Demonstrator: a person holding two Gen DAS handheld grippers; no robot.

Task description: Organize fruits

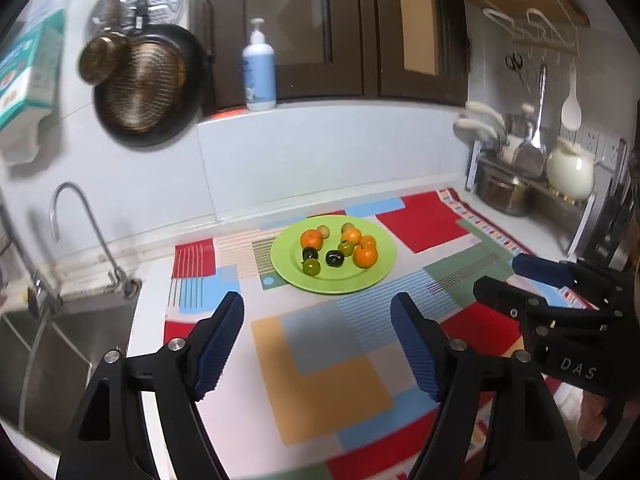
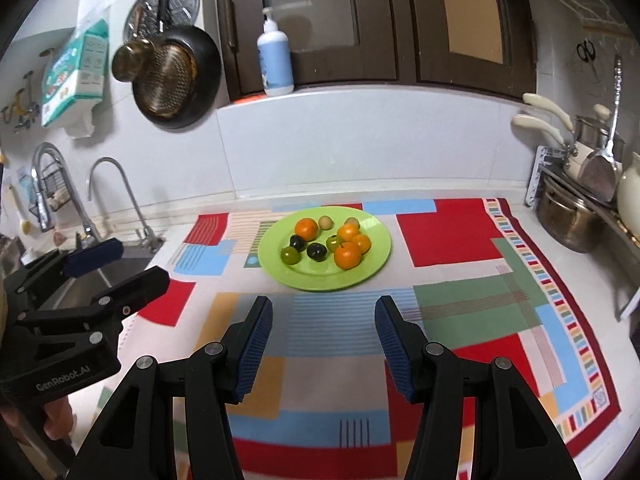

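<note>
Ten fruits point(image 2: 324, 242): clustered on green plate point(image 2: 372, 268), at 12 o'clock on patterned mat point(image 2: 448, 236).
Left hand-held gripper point(image 1: 318, 344): jaws apart, empty, at plate's 6 o'clock.
Right hand-held gripper point(image 2: 324, 346): jaws apart, empty.

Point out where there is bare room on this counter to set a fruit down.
Free: the patterned mat between the green plate and both grippers, and its red patch right of the plate. Crowded: the plate's middle, and the pot rack at far right.

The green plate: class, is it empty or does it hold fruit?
It holds fruit. The green plate carries oranges, dark plums and small green fruits; no fruit lies on the mat.
</note>
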